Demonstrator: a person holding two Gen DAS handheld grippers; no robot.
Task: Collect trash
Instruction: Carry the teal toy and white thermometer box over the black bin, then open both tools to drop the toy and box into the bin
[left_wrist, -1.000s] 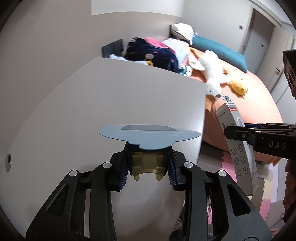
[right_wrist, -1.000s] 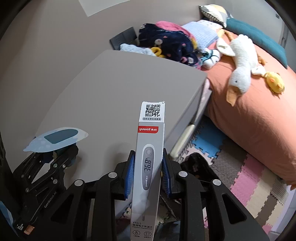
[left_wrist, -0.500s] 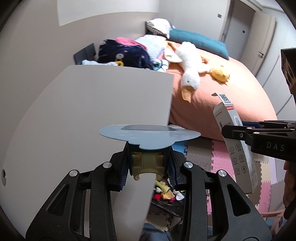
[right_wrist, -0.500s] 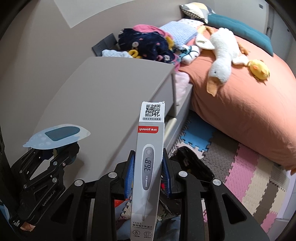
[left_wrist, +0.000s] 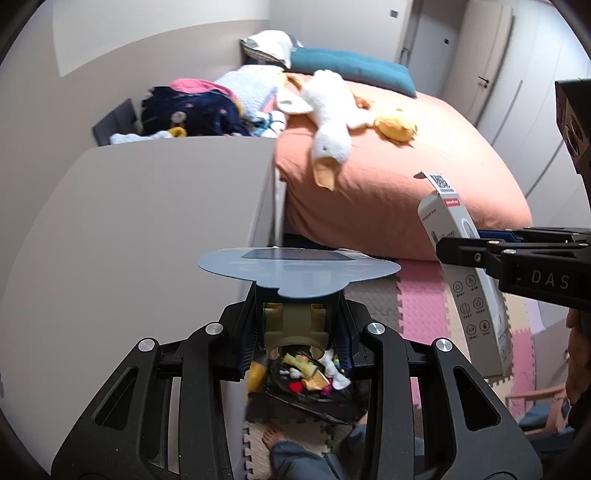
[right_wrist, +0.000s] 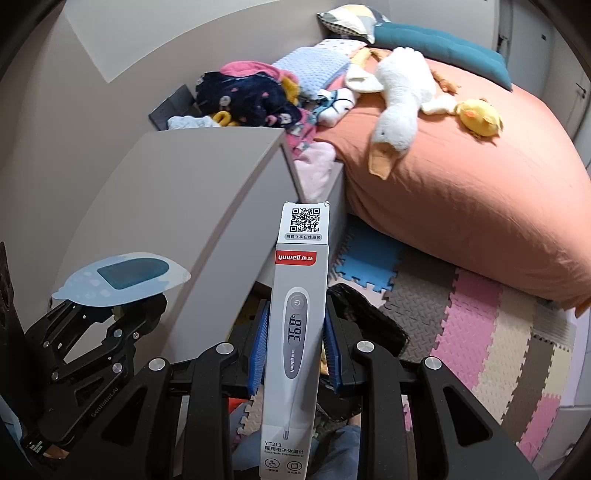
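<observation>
Trash fills both of your grippers. Your right gripper (right_wrist: 295, 343), at the lower centre of the right wrist view, has its jaws pinching a tall white thermometer box (right_wrist: 297, 325), which stands upright between the blue pads. The same box (left_wrist: 469, 291) shows at the right edge of the left wrist view. Your left gripper (left_wrist: 301, 325), at the lower centre of its own view, has its jaws closed on a small tan plastic piece (left_wrist: 295, 325) with a flat blue peel-off lid (left_wrist: 295, 269) spread over its top. What that piece is, you cannot tell from here.

Below the left gripper, at the bottom centre of the frame, a black trash bag (left_wrist: 306, 387) sits on the foam floor mat (left_wrist: 417, 299), already holding coloured wrappers. A bare grey tabletop (left_wrist: 147, 221) fills the left half of the frame. An orange bed (left_wrist: 406, 192) with a white plush goose (left_wrist: 332, 122) takes up the upper right.

Judging by this, you are at the carrying step, with both pieces near the bag and not yet dropped. The next move seems to call for bringing each gripper over the bag's open mouth and spreading the jaws. The long box may need tipping end-down so that it slides in rather than bridging the rim.
</observation>
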